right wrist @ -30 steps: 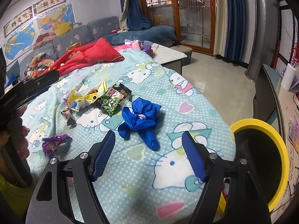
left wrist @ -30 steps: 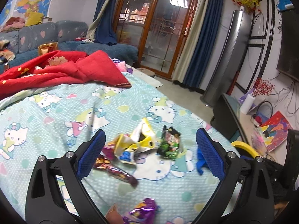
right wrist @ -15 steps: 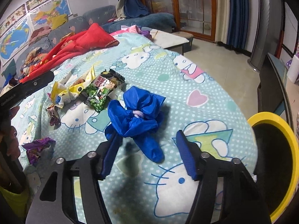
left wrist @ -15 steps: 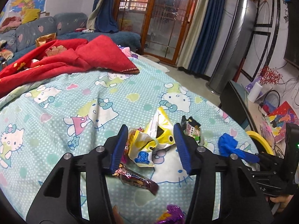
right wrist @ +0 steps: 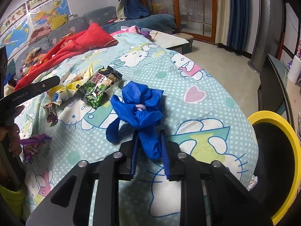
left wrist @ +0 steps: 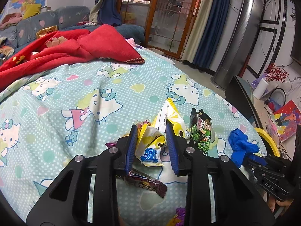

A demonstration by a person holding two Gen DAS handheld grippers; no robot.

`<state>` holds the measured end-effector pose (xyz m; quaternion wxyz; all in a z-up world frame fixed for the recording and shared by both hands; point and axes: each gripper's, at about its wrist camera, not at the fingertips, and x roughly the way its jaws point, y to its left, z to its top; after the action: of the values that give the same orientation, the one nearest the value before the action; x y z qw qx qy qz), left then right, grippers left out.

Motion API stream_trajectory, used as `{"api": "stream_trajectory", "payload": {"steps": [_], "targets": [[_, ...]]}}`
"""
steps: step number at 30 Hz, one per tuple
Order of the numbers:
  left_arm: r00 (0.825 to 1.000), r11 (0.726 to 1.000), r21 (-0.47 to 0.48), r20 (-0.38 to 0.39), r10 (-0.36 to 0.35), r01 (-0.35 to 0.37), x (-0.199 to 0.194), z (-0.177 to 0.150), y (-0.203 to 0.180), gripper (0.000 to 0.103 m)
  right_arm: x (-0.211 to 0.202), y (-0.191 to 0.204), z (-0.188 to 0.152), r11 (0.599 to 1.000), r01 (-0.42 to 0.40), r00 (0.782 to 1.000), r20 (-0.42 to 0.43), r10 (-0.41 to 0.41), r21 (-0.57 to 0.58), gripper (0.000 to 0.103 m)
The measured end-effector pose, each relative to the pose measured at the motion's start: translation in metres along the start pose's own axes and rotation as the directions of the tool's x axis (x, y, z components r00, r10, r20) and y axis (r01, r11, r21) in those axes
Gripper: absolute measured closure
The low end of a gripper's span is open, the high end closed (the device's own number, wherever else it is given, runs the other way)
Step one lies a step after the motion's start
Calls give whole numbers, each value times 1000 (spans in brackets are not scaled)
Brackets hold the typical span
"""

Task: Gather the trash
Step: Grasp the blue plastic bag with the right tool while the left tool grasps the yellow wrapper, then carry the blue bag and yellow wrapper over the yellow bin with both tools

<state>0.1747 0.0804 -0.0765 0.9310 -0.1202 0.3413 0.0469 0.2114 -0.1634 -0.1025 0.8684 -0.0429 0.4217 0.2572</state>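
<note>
On the cat-print bedspread [left wrist: 56, 103] lies a crumpled yellow and white wrapper [left wrist: 150, 141]. My left gripper [left wrist: 151, 127] is closing on it, and both blue pads touch its sides. Right of it lie a green snack packet [left wrist: 200, 131] and a knotted blue plastic bag [right wrist: 139, 105]. My right gripper [right wrist: 149, 137] is closing on the bag's lower tail, which fills the narrow gap between the pads. A brown candy wrapper [left wrist: 148, 183] lies under the left gripper. A purple wrapper [right wrist: 34, 143] sits nearer the bed's edge.
A black bin with a yellow rim [right wrist: 278, 150] stands on the floor beside the bed, right of the right gripper. A red blanket [left wrist: 75, 47] is heaped at the far side of the bed. A dark glass-topped stand [right wrist: 272, 86] is behind the bin.
Both grippers came down and forward, and both narrowed from wide open. The left now pinches the yellow wrapper, the right the blue bag's tail.
</note>
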Motion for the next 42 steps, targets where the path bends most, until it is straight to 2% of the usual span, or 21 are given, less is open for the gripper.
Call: {"api": "stream_trajectory", "payload": {"steps": [3, 8, 9, 10, 17, 26, 35, 42], "targets": [[1000, 1000, 2, -9, 4, -4, 1, -1, 0, 88, -2, 1, -1, 1000, -10, 1000, -5, 10, -3, 88], [1000, 1000, 6, -19, -1, 1, 0, -4, -1, 91, -6, 4, -3, 1000, -22, 1000, -11, 22, -5, 88], [1000, 1000, 9, -19, -2, 3, -2, -4, -3, 98, -7, 4, -4, 1000, -25, 1000, -12, 25, -5, 88], [1000, 1000, 14, -19, -4, 5, -3, -5, -4, 100, -8, 5, -4, 1000, -26, 1000, -12, 26, -5, 89], [999, 999, 45, -16, -30, 30, -13, -11, -18, 101, -14, 9, -8, 998, -55, 998, -29, 54, -15, 93], [996, 998, 38, 69, -56, 53, -44, -4, -26, 103, -29, 12, -6, 996, -91, 996, -13, 91, -24, 94], [984, 993, 60, 143, -107, 99, -76, 6, -42, 103, -48, 9, -1, 993, -119, 993, 18, 119, -9, 94], [973, 985, 89, 166, -158, 144, -91, 8, -58, 103, -65, 6, 3, 992, -129, 990, 56, 129, 0, 94]]}}
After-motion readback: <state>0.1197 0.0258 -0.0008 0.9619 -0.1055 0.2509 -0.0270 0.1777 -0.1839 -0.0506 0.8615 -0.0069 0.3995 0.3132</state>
